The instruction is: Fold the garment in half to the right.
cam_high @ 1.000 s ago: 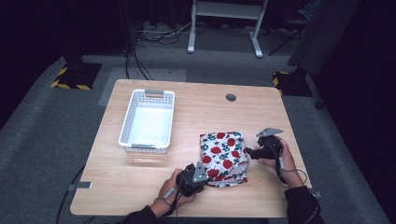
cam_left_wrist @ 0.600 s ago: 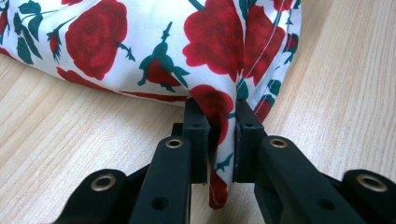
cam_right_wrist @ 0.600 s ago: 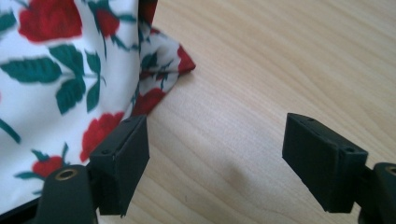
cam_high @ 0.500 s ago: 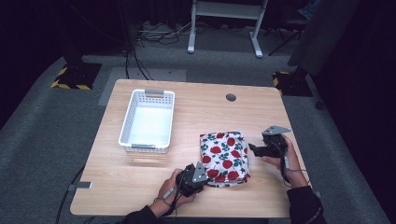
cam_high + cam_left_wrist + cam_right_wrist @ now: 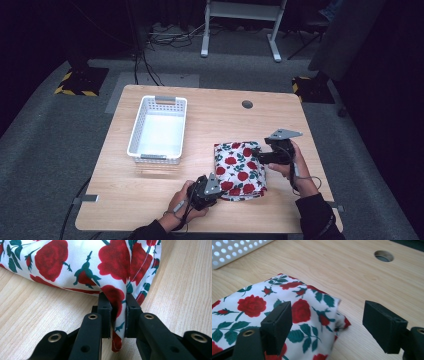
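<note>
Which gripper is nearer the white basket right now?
Left. The left gripper, shut on the rose-print cloth at its near corner, sits just below and right of the white basket. The right gripper, fingers open, is over the cloth's far right side, farther away.

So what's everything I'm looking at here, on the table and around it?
Cloth: one, white with red roses, folded, near-right part of the table.
Basket: one, white plastic, left part of the table.
Table: one, light wood, with a round hole near its far edge.
Frame: one, white metal, on the floor beyond the table.
Hazard tape: yellow and black, on the floor at far left.
Left tongs: one pair, black, shut on the cloth's near corner.
Right tongs: one pair, black, open above the cloth's far corner.
Hands: two, at the near edge, one per pair of tongs.
</note>
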{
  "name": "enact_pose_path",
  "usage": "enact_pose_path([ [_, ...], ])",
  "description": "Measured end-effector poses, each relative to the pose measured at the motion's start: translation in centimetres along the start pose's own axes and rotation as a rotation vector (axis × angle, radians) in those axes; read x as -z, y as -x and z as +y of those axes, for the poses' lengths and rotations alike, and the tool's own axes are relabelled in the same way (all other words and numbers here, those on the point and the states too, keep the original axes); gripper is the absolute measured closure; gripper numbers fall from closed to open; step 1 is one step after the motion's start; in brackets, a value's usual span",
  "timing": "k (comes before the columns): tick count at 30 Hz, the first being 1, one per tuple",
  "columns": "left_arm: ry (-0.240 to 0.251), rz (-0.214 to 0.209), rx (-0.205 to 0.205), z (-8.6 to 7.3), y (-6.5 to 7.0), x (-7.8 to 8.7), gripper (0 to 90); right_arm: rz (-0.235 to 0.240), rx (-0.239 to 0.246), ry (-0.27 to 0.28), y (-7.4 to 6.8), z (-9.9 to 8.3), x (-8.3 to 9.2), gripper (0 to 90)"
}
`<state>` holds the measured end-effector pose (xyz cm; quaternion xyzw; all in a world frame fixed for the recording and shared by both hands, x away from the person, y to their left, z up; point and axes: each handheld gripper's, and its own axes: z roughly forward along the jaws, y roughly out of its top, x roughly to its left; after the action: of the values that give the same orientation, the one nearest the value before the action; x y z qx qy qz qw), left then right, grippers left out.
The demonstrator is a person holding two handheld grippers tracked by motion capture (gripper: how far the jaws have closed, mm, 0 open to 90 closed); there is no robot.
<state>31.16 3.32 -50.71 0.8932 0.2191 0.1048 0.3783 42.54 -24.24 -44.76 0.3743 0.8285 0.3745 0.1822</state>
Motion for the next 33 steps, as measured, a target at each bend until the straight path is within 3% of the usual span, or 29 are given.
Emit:
enact_pose_path([
  [6,-0.002,-0.003,0.003,-0.1,-0.1,0.1,79.0,0.008,-0.012,-0.074,-0.3,-0.3,-2.8,20.5],
  [12,-0.003,-0.006,0.002,-0.1,-0.1,0.1,79.0,0.016,-0.024,-0.125,0.1,-1.3,-4.5,16.4],
  [19,-0.005,-0.009,-0.002,-0.2,-0.2,0.2,79.0,0.032,-0.036,-0.153,0.2,-2.1,-5.9,14.0],
  [27,-0.01,-0.007,0.004,-0.4,-0.3,0.5,79.0,0.035,-0.044,-0.151,0.1,-2.1,-6.0,15.0],
  [28,-0.011,-0.007,0.006,-0.4,-0.4,0.5,79.1,0.068,-0.024,-0.15,-0.5,-1.9,-5.6,34.6],
  [33,-0.018,-0.004,-0.007,-0.6,-0.7,0.8,79.2,0.114,-0.025,-0.146,-1.4,-1.7,-5.4,60.2],
])
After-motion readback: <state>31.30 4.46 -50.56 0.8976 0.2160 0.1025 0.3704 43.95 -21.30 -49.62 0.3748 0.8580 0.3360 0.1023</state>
